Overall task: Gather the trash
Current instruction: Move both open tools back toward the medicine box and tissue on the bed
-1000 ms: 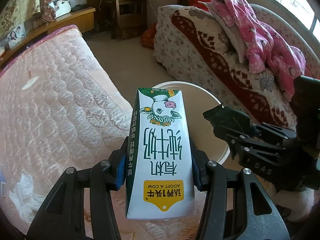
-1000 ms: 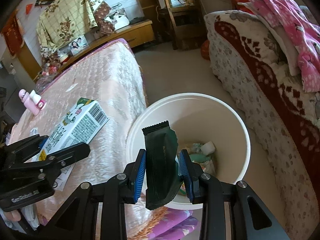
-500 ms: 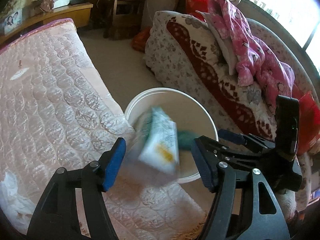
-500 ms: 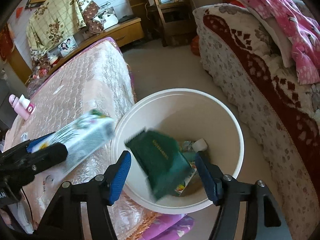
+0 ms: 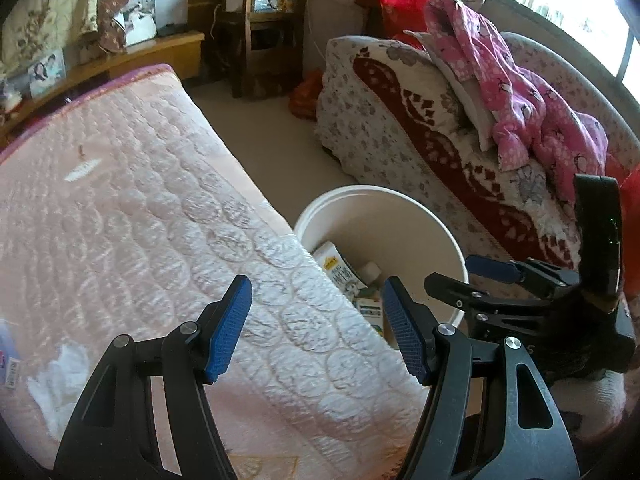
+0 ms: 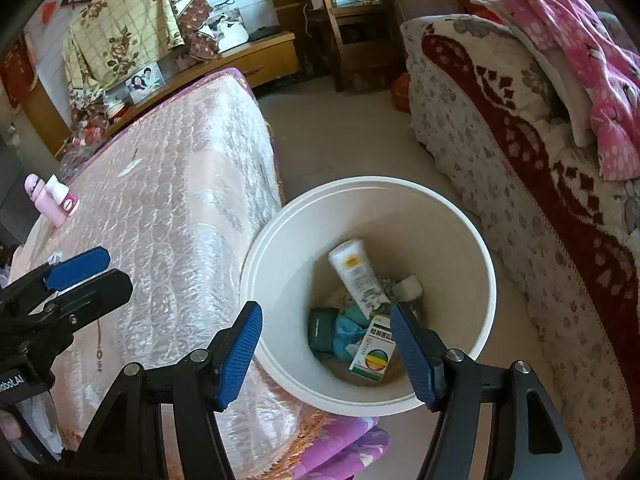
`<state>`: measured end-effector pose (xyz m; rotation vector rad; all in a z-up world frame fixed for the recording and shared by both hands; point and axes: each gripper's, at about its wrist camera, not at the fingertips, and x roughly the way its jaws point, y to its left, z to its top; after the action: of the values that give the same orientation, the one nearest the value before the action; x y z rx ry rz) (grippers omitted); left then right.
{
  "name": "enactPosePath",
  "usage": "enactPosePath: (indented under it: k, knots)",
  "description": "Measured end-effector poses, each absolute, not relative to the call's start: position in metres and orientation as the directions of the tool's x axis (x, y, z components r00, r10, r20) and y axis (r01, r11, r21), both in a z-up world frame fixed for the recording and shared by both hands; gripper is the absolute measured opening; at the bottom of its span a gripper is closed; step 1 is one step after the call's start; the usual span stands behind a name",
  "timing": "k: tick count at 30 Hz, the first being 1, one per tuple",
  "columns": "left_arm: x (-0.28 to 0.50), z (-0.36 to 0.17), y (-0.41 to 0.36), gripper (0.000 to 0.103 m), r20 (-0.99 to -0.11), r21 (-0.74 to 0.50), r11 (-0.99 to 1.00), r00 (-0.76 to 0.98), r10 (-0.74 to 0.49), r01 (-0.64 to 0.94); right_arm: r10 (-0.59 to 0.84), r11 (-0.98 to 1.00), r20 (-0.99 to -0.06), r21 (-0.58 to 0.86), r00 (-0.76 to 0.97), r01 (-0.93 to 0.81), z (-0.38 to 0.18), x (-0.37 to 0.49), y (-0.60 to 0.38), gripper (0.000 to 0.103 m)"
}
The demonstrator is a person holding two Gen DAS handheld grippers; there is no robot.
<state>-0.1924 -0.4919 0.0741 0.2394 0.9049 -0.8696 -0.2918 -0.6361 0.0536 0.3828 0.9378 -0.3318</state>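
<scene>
From the left wrist, the bed (image 5: 132, 208) edge hides the near side of the bucket (image 5: 420, 216) and most of the milk carton (image 5: 340, 270) inside. A packet (image 5: 8, 364) at the bed's left edge is cut off by the frame. From the right wrist, the right claw (image 6: 326, 350) finger (image 6: 412, 354) covers part of the trash; the green wrapper (image 6: 320, 332) lies half buried. Print on the small box (image 6: 374, 350) is too small to read.

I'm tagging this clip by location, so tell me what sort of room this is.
Most likely a lived-in bedroom at home: a quilted pink mattress, a blanket-covered sofa with pink clothes, and a framed photo on a low cabinet.
</scene>
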Motion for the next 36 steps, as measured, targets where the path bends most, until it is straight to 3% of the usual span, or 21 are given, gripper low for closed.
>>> enactPosePath:
  k: [18,36]
  knots:
    - [-0.183,0.101,-0.422,0.067,-0.727,-0.100,0.730,0.452,-0.518,0.676,-0.104,0.936,-0.781,0.131,0.615,0.325,0.101,-0.269,-0.573,0.067]
    - [-0.164,0.110,-0.331,0.067,-0.716,-0.110,0.821,0.528,-0.457,0.561,-0.001,0.978,-0.776,0.131,0.631,0.163,0.107,-0.232,-0.487,0.070]
